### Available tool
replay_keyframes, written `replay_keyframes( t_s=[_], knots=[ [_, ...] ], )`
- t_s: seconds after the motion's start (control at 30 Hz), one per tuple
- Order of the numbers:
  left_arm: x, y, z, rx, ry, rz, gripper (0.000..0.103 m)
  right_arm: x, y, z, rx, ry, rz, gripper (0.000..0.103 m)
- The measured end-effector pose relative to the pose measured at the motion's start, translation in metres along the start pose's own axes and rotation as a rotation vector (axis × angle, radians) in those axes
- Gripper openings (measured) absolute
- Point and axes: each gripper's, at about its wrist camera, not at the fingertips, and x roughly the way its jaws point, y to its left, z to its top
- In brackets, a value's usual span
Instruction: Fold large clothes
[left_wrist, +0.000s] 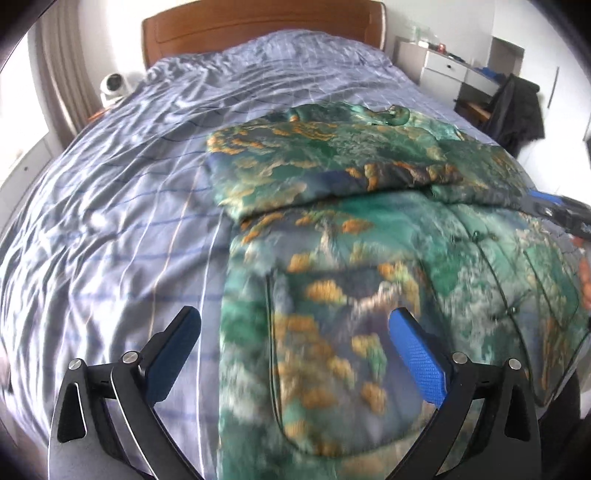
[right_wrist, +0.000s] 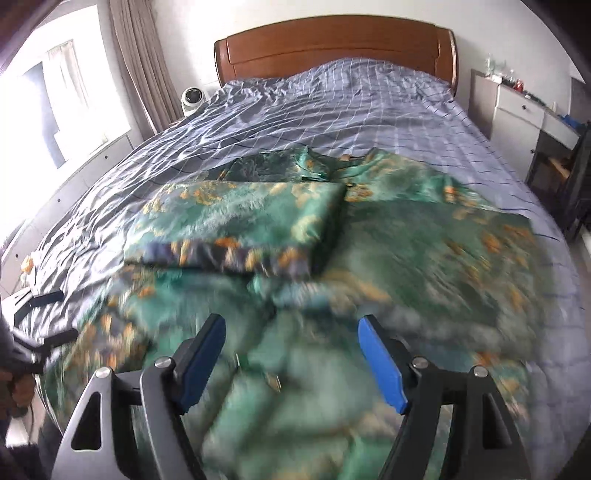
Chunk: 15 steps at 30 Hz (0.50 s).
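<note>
Here, green patterned garment (left_wrist: 369, 258) on checked bedspread (left_wrist: 129, 184), left tool (left_wrist: 295, 332) and right tool (right_wrist: 291, 332) both released above it.

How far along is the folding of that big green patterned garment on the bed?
Partly done. One sleeve is already folded across the chest of the green garment, which lies flat on the checked bedsheet. Nothing is in hand: the left gripper and right gripper both stand open above the fabric, gripping nothing. Still left, it seems: the other side and doubling the long lower body up.
</note>
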Motion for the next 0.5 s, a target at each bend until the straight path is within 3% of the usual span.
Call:
replay_keyframes(
  t_s=[0.23, 0.5],
  knots=[
    [-0.018, 0.005, -0.030, -0.080, 0.009, -0.019, 0.102, -0.069, -0.022, -0.060, -0.039, -0.031, -0.131, 0.076],
    [-0.022, 0.022, -0.046, -0.108, 0.054, -0.014, 0.102, -0.121, -0.073, -0.109, 0.076, -0.042, -0.231, 0.076]
  ],
)
